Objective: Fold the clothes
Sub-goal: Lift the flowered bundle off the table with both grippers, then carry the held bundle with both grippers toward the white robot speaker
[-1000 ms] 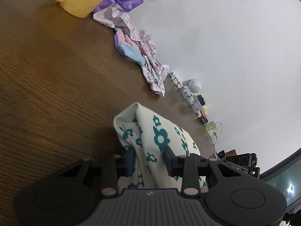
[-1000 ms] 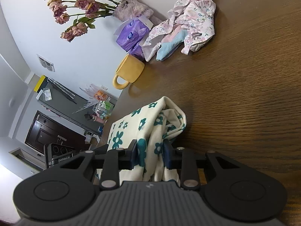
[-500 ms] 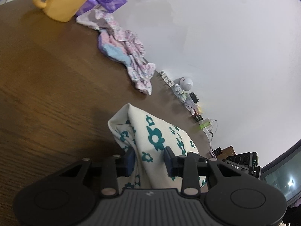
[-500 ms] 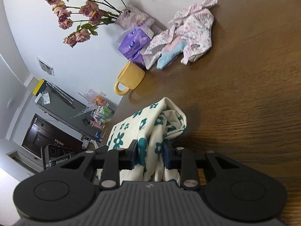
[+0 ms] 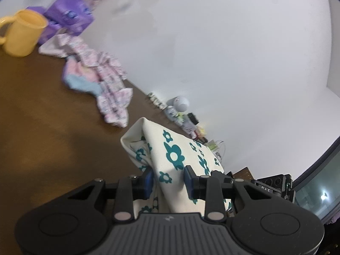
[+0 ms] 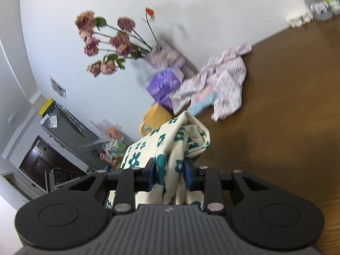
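The left gripper point(image 5: 167, 182) is clamped on a bunch of the cream cloth with teal flowers point(image 5: 170, 148), which rises toward 12 o'clock from its fingers, above the wooden table point(image 5: 42, 127). The right gripper point(image 6: 167, 176) pinches another bunch of the same cloth point(image 6: 176, 140). A pink floral garment point(image 6: 225, 85) lies crumpled at 1 o'clock, well apart.
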